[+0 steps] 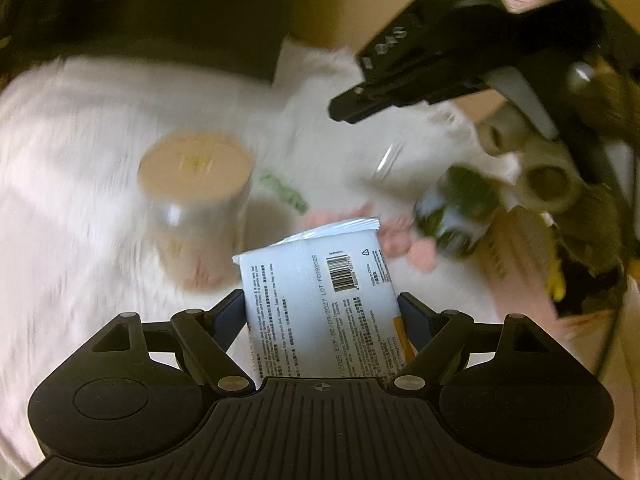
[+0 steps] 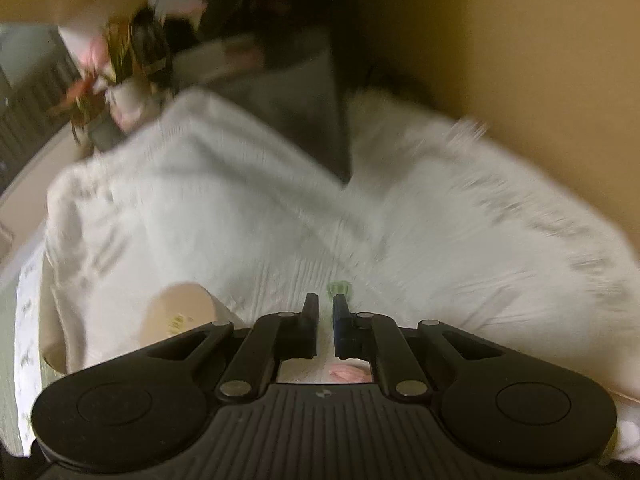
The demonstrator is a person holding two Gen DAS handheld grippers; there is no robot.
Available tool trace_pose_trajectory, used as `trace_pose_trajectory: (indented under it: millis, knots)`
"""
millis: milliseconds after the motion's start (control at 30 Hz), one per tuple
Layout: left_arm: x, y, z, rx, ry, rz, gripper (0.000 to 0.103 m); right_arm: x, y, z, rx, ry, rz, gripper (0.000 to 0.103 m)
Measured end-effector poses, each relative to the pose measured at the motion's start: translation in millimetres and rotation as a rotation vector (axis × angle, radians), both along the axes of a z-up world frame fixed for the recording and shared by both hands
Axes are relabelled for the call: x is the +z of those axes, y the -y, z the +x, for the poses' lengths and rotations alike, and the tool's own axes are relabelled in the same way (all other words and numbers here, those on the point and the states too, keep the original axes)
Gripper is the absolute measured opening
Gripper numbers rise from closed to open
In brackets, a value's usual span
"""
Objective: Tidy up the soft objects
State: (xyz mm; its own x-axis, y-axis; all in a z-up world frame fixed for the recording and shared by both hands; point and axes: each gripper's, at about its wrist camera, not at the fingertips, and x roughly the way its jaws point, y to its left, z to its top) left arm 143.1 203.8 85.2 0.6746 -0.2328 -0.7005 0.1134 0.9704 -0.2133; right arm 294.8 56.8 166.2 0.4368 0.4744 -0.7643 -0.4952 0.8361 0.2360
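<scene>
A white pack of wipes (image 1: 316, 280) with a barcode and small print stands between the fingers of my left gripper (image 1: 320, 298), which is shut on its two sides. The pack hangs over a white furry blanket (image 1: 80, 140). My right gripper (image 2: 326, 300) is shut with nothing between its fingers, just above a white knitted cloth (image 2: 200, 200) and the furry blanket (image 2: 460, 220). In the left wrist view the right gripper (image 1: 340, 110) reaches in from the upper right, above the blanket.
A clear jar with a tan lid (image 1: 196, 168) stands on the blanket, left of the pack, and shows as the jar (image 2: 176, 312). Pink pieces (image 1: 416, 252), a green-and-white packet (image 1: 460, 208) and cardboard rolls (image 1: 548, 180) lie at right. A brown cardboard wall (image 2: 520, 60) rises behind.
</scene>
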Motion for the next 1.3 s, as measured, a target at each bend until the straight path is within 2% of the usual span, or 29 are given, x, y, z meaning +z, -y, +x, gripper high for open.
trace_pose_trajectory:
  millis: [133, 267, 300, 333, 400, 633, 767, 833, 867, 900, 967, 1000, 1167, 1300]
  knots:
    - [25, 9, 7, -0.039, 0.059, 0.040, 0.086, 40, 33, -21, -0.070, 0.066, 0.035, 0.007]
    - [26, 10, 4, -0.066, 0.056, 0.043, 0.086, 40, 44, -28, -0.088, 0.070, -0.032, 0.010]
    - [21, 9, 3, -0.066, 0.044, 0.039, 0.086, 33, 43, -28, -0.082, 0.058, -0.042, 0.015]
    - [17, 8, 1, -0.064, 0.028, 0.030, 0.086, 23, 40, -26, -0.077, 0.043, -0.056, 0.025]
    - [6, 4, -1, -0.059, -0.012, 0.010, 0.086, 3, 32, -21, -0.068, 0.021, -0.084, 0.033]
    - [-18, -12, -8, -0.055, -0.072, -0.002, 0.085, -77, -15, 26, -0.056, -0.100, -0.115, 0.034]
    - [-31, -26, -4, -0.031, -0.096, -0.033, 0.085, -105, -46, 45, -0.025, -0.108, -0.155, 0.035]
    - [-37, -29, -1, -0.013, -0.104, -0.048, 0.085, -113, -58, 47, -0.006, -0.084, -0.170, 0.046]
    - [-40, -30, 0, -0.007, -0.111, -0.055, 0.085, -114, -63, 45, 0.010, -0.064, -0.189, 0.046]
    - [-43, -30, 0, -0.004, -0.119, -0.060, 0.085, -116, -69, 43, 0.033, -0.047, -0.224, 0.045]
    - [-45, -29, 1, -0.007, -0.135, -0.058, 0.085, -117, -76, 35, 0.068, -0.012, -0.279, 0.034]
    - [-47, -28, 2, -0.011, -0.139, -0.058, 0.085, -115, -74, 33, 0.074, -0.023, -0.266, 0.021]
    - [-42, -18, 8, -0.029, -0.115, -0.051, 0.085, -103, -51, 27, 0.009, -0.080, -0.186, 0.020]
    - [-27, -13, 10, -0.039, -0.070, -0.035, 0.085, -77, -27, 18, -0.032, -0.080, -0.101, 0.020]
